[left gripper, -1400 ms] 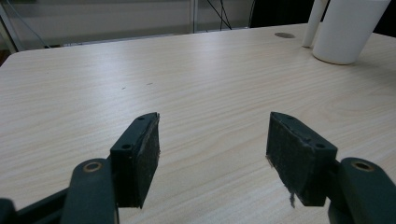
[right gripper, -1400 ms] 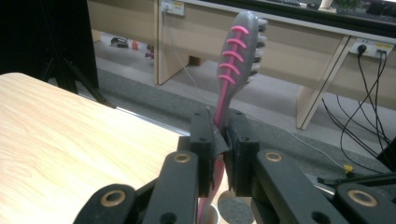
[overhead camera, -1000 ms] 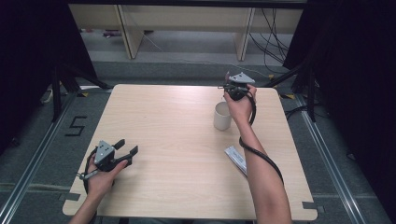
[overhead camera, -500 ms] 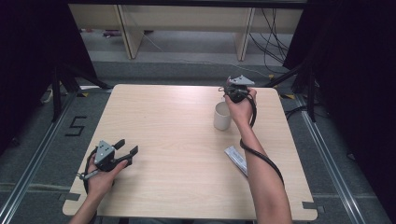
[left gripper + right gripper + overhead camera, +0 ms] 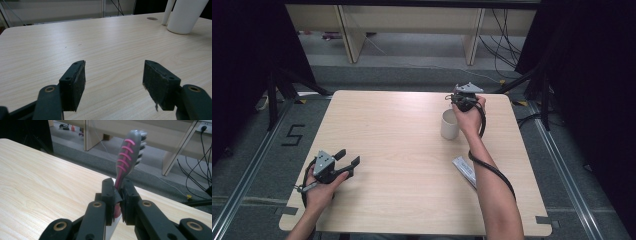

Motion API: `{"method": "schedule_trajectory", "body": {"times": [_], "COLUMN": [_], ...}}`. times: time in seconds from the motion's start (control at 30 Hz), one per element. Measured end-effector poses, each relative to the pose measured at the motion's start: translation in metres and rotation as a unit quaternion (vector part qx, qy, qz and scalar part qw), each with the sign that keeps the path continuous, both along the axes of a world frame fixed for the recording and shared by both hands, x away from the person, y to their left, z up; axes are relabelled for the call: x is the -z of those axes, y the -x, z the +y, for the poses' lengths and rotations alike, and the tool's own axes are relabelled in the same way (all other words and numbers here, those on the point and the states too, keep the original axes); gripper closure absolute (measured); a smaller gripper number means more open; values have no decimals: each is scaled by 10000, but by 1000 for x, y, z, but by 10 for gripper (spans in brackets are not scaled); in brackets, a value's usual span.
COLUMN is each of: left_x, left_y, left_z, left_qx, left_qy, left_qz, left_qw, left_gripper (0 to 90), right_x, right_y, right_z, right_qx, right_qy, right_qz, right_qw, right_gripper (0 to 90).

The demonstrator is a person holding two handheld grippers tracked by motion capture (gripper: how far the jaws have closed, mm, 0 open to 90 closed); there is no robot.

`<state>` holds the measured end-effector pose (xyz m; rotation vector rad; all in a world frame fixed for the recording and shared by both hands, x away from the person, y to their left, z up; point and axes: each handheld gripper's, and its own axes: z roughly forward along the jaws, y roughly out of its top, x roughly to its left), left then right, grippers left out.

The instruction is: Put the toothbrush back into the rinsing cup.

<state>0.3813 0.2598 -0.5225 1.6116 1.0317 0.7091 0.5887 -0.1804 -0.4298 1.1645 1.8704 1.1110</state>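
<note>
My right gripper [image 5: 117, 190] is shut on a toothbrush [image 5: 130, 150] with a pink and grey head that points up past the jaws. In the high view this gripper [image 5: 453, 99] is held just above and behind a white cup [image 5: 450, 125] at the table's far right. My left gripper [image 5: 349, 157] rests low at the near left corner, jaws open with nothing between them [image 5: 113, 77]. In the left gripper view the white cup [image 5: 186, 15] stands far off at the top right, with a thin white stick [image 5: 168, 12] beside it.
A flat white packet [image 5: 464, 170] lies on the light wooden table [image 5: 402, 150] beside the right forearm. Beyond the table's far edge are wooden shelf legs and loose cables on the floor. Dark curtains stand on both sides.
</note>
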Motion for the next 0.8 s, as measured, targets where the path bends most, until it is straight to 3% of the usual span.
{"method": "schedule_trajectory", "body": {"times": [0.17,0.23,0.37,0.47,0.8], "left_x": [0,0,0,0,0], "left_y": [0,0,0,0,-1], "left_z": [0,0,0,0,0], "left_qx": [11,-3,-7,-5,11], "left_qy": [23,-2,15,12,21], "left_qz": [-20,-2,-1,2,16], "left_qw": [10000,10000,10000,10000,10000], "left_gripper": [348,348,348,348,348], "right_x": [1,1,1,-2,-13], "right_y": [1,0,2,5,26], "right_z": [0,0,0,1,-9], "right_qx": [19,-68,24,63,5], "right_qy": [-5,26,24,-64,0], "right_qz": [18,162,219,458,951], "right_qw": [10000,9998,9998,9989,9955], "right_gripper": [813,725,635,542,482]}}
